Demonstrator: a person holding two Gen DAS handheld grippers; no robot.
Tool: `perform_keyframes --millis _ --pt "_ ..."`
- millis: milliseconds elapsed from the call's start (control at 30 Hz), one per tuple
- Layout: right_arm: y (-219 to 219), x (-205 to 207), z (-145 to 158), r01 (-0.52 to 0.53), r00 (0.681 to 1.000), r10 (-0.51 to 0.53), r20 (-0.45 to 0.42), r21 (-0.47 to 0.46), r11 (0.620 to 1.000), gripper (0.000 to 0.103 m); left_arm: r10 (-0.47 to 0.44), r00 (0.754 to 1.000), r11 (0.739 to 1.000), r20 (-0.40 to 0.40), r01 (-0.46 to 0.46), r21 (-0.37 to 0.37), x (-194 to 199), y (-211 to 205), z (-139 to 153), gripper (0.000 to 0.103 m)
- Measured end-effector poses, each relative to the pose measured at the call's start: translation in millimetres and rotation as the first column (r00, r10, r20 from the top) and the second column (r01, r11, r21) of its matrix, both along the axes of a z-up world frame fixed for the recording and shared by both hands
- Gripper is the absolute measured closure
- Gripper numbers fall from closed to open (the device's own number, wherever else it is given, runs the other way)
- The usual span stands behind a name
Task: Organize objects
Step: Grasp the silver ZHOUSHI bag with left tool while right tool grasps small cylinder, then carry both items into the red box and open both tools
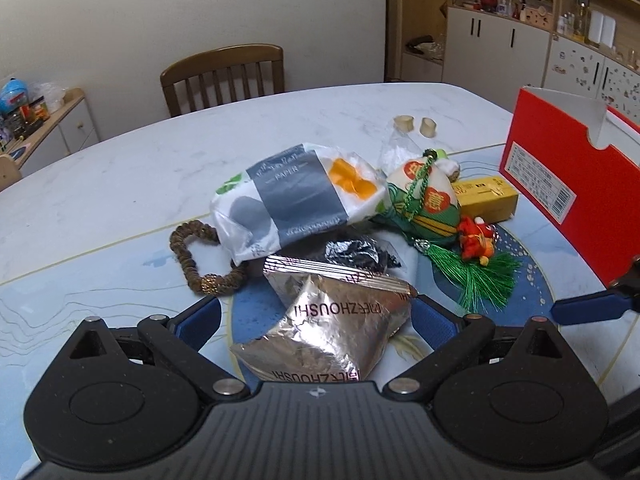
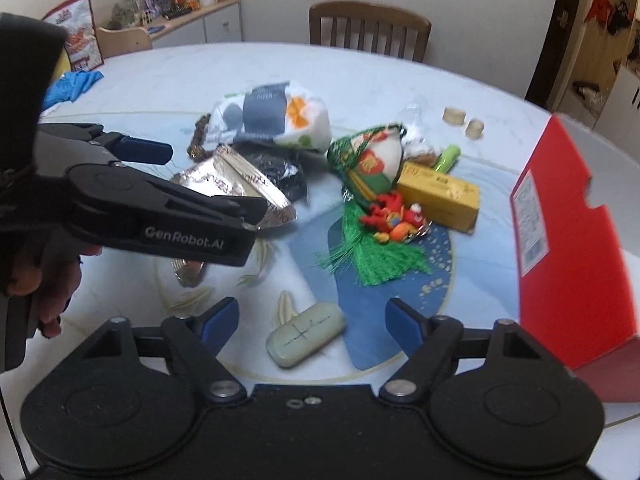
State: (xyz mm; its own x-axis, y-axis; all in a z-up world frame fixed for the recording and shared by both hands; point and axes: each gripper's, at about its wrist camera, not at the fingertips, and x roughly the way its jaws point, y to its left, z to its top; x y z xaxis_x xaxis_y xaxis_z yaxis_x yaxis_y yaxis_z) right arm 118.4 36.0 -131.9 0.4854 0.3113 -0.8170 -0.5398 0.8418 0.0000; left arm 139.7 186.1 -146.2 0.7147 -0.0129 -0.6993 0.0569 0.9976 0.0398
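You are working over a broad marbled pale-blue table (image 1: pixel 120 184) that fills the middle of both views, with a wooden chair (image 1: pixel 224 76) pushed against its far edge and cream cabinets and cluttered shelves (image 1: pixel 500 36) in the upper right of the left wrist view. At the right edge of both views stands a red box (image 2: pixel 560 240), its top and far side cut off by the frame. The pile sits at centre: a white and grey paper pack (image 1: pixel 296 196), a green sachet with a tassel (image 1: pixel 428 204), a yellow carton (image 1: pixel 486 196), a brown bead bracelet (image 1: pixel 200 256), and two small wooden rings (image 1: pixel 414 126) beyond. Your left gripper (image 1: pixel 316 318) has its blue fingers spread to either side of a silver foil packet (image 1: pixel 332 320), pressing its sides; the packet's lower part is hidden behind the gripper body. Your right gripper (image 2: pixel 308 320) stands wide and holds nothing, with a pale green soap-like bar (image 2: pixel 306 334) lying between its fingers on the table. The right wrist view is blurred, so the small red toy (image 2: pixel 394 216) there is hard to read.
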Motion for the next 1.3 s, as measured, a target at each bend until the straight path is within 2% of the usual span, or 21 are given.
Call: perform_keyframes --millis 133,267,333,600,733,900,1300 --pt "0 4 -7 0.029 0.998 -0.029 -0.053 0.001 1.000 0.034 -0.016 1.000 1.000 -0.007 0.016 -0.011 -2 0 -5 0.009" --pt "0 4 -11 0.037 0.995 -0.037 -0.093 -0.005 0.999 0.043 -0.026 1.000 1.000 -0.010 0.025 -0.016 -4 0 -7 0.024" --pt "-1 3 -12 0.042 0.995 -0.042 -0.095 -0.007 0.999 0.046 -0.031 0.999 0.999 -0.011 0.031 -0.023 -5 1 -6 0.030" --pt "-2 -1 -7 0.037 0.995 -0.040 -0.093 -0.028 0.999 0.069 -0.019 0.999 0.998 -0.033 0.018 -0.054 -11 -1 -3 0.049" --pt "-5 0 -5 0.051 0.995 -0.054 -0.088 -0.040 0.998 0.075 -0.010 0.999 0.998 -0.047 0.007 -0.070 -14 -1 -1 0.053" --pt "-13 -1 3 0.078 0.995 -0.080 -0.059 -0.036 0.996 0.081 0.010 0.997 0.993 -0.072 -0.018 -0.118 -20 4 3 0.055" --pt "-37 -12 37 0.111 0.994 -0.111 0.017 0.005 0.994 0.083 -0.005 0.997 0.976 -0.073 -0.011 -0.217 -34 0 34 0.056"
